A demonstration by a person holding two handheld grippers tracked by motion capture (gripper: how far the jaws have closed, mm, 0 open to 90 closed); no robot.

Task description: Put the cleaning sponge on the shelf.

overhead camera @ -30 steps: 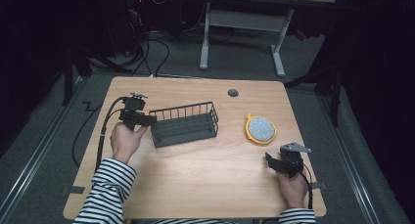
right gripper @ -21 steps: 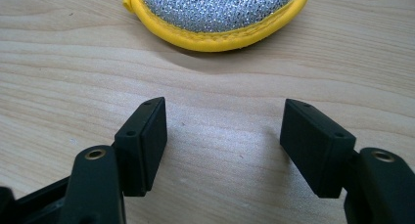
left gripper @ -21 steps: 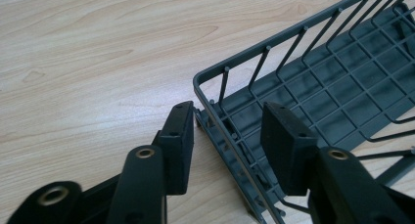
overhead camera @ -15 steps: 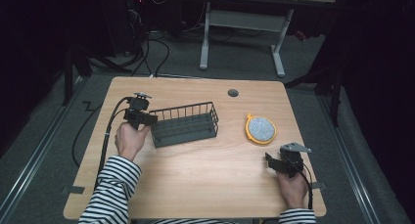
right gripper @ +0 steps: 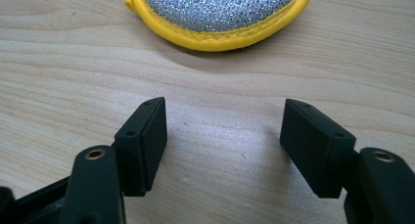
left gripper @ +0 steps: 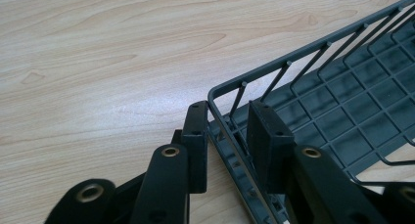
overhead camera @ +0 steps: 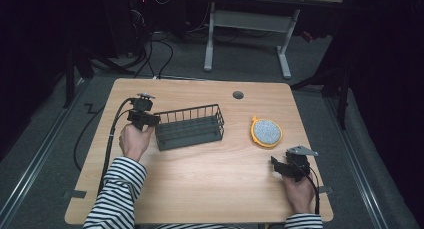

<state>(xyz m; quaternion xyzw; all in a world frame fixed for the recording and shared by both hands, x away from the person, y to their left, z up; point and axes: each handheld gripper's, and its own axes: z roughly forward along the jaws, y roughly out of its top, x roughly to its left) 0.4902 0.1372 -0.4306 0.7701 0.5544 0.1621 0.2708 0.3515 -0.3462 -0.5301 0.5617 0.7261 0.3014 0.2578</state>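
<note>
Wire basket [overhead camera: 189, 126]: dark grey, left of centre on the wooden table [overhead camera: 210, 189].

Left gripper [left gripper: 227, 136]: jaws narrowly parted, straddling the basket's left end wall, one inside, one outside.

Right gripper [right gripper: 222, 145]: wide open, holding nothing, low at near right.

Scouring pad [overhead camera: 266, 132]: yellow-rimmed, just beyond it.

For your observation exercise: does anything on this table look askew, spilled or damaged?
Nothing looks spilled or damaged. The wire basket sits slightly skewed to the table edge, with the left gripper straddling its end wall. The yellow-rimmed scouring pad lies flat.
</note>
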